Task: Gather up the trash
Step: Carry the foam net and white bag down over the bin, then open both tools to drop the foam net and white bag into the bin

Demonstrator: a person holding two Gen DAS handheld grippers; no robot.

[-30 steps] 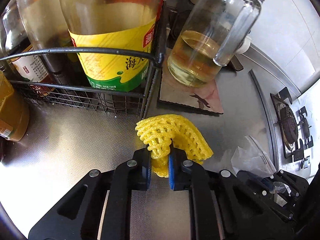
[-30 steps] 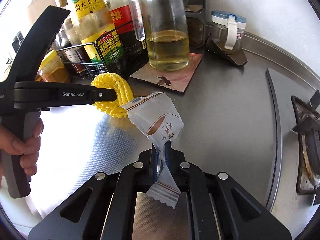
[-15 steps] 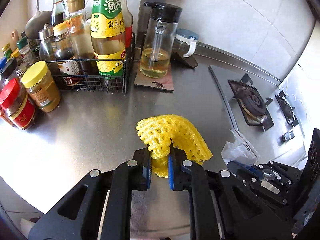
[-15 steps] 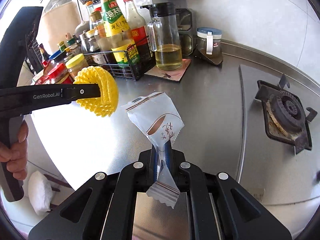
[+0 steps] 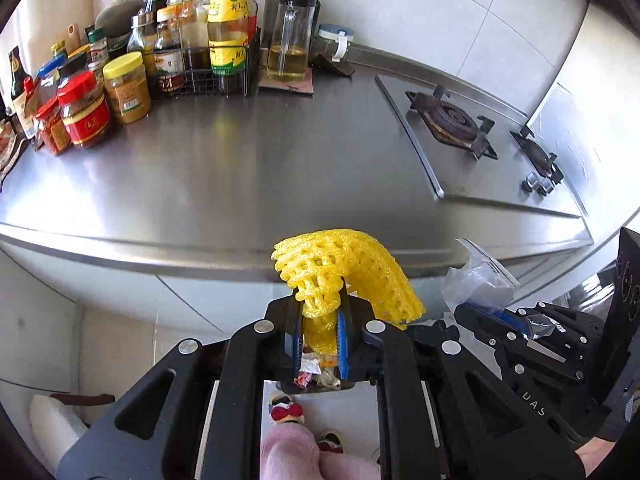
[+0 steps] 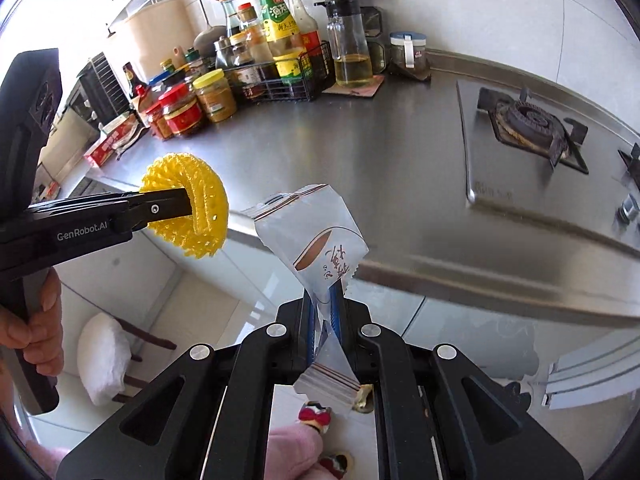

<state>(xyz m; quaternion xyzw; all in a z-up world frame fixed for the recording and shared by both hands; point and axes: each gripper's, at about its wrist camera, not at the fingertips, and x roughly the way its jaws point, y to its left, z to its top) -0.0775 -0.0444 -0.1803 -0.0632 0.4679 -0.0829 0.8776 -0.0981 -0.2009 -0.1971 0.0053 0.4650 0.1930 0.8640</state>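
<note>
Below, L gripper (image 5: 319, 322) jaws clamped on yellow foam net (image 5: 340, 276), R gripper (image 6: 326, 312) jaws clamped on plastic wrapper (image 6: 316, 236), both items projecting fwd of jaws, off steel bench (image 5: 248, 168) edge.

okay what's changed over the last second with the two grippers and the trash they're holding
Both grippers pulled back from the spice rack, off the counter past its front edge. Unchanged: left gripper clamps the yellow foam net, right gripper the white wrapper.
</note>
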